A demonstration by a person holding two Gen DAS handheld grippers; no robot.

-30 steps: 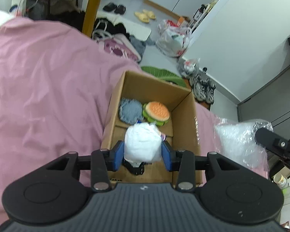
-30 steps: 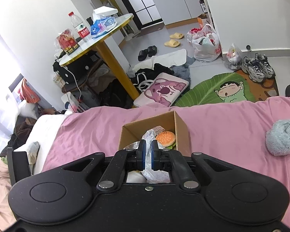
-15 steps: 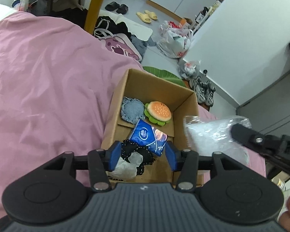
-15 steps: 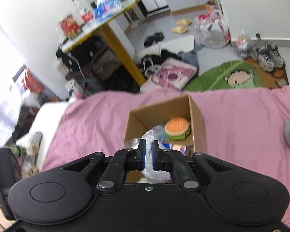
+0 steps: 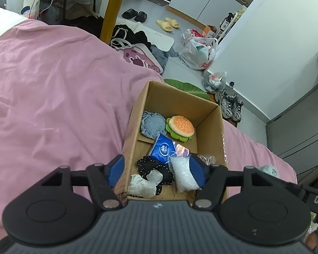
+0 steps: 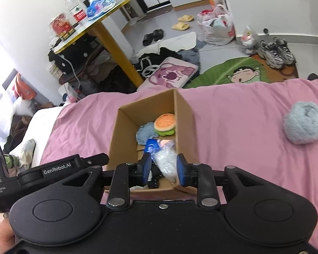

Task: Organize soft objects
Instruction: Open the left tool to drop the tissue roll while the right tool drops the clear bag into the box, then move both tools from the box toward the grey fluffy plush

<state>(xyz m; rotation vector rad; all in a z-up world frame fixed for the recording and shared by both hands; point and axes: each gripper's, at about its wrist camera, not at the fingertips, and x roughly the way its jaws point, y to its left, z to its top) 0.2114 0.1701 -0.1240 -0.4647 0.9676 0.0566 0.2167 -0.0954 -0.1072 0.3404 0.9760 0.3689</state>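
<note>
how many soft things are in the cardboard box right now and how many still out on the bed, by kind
In the cardboard box:
burger plush: 1
blue-grey fuzzy pad: 1
blue tissue pack: 1
black lace piece: 1
white crumpled wad: 1
clear plastic bag: 1
On the pink bed cover:
grey fluffy ball: 1
Total: 7

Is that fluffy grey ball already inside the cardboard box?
No, the fluffy grey ball lies on the pink bedcover, apart from the cardboard box.

Black claw (image 5: 156, 170), blue pads (image 5: 115, 170), silver screws
</note>
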